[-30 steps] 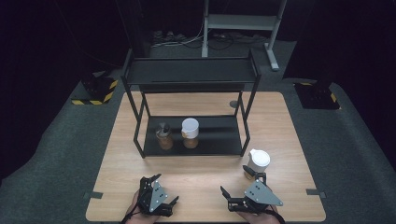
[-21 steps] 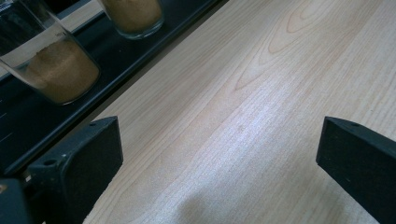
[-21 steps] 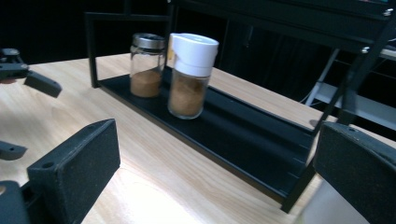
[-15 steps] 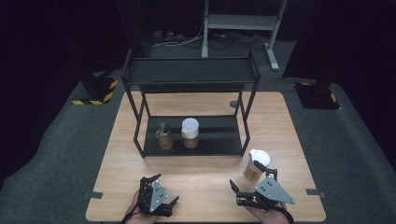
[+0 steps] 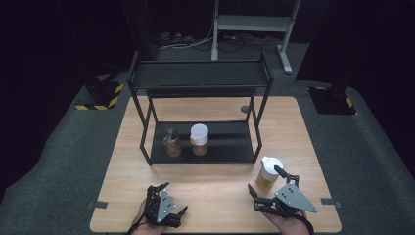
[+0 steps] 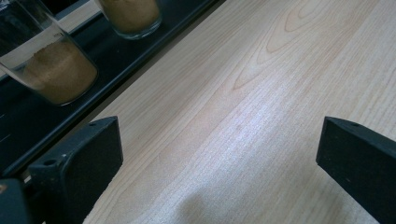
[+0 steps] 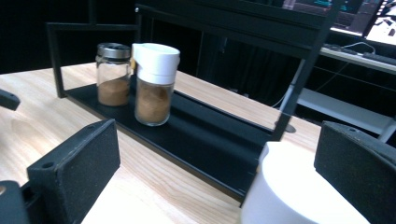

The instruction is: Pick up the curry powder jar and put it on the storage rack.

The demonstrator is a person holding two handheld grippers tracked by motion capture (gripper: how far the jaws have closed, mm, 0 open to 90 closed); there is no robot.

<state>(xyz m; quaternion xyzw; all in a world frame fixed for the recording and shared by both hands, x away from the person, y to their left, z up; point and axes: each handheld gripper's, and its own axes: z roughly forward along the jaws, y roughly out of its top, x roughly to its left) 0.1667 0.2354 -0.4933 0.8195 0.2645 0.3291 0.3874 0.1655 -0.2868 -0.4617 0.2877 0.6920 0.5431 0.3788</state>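
A white-capped jar of brown powder (image 5: 268,172) stands on the wooden table (image 5: 215,181) at the front right. My right gripper (image 5: 265,181) is open just in front of it, one jaw beside the cap and the other to its left. In the right gripper view the white cap (image 7: 299,196) rises between the jaws, nearer the right one, and the right gripper (image 7: 215,158) touches nothing. My left gripper (image 5: 171,199) rests open at the front left over bare wood, as its own view (image 6: 219,149) shows. A metal-lidded jar (image 5: 172,142) and another white-capped jar (image 5: 199,139) stand on the rack's lower shelf.
A black two-tier rack (image 5: 200,74) stands across the middle of the table; its posts and lower shelf edge (image 7: 196,154) lie just beyond the right jar. The bases of the two shelf jars (image 6: 51,70) show in the left gripper view. Dark floor surrounds the table.
My right gripper has moved right and forward to the white-capped jar on the table, and its jaws now flank it. The left gripper has stayed still.
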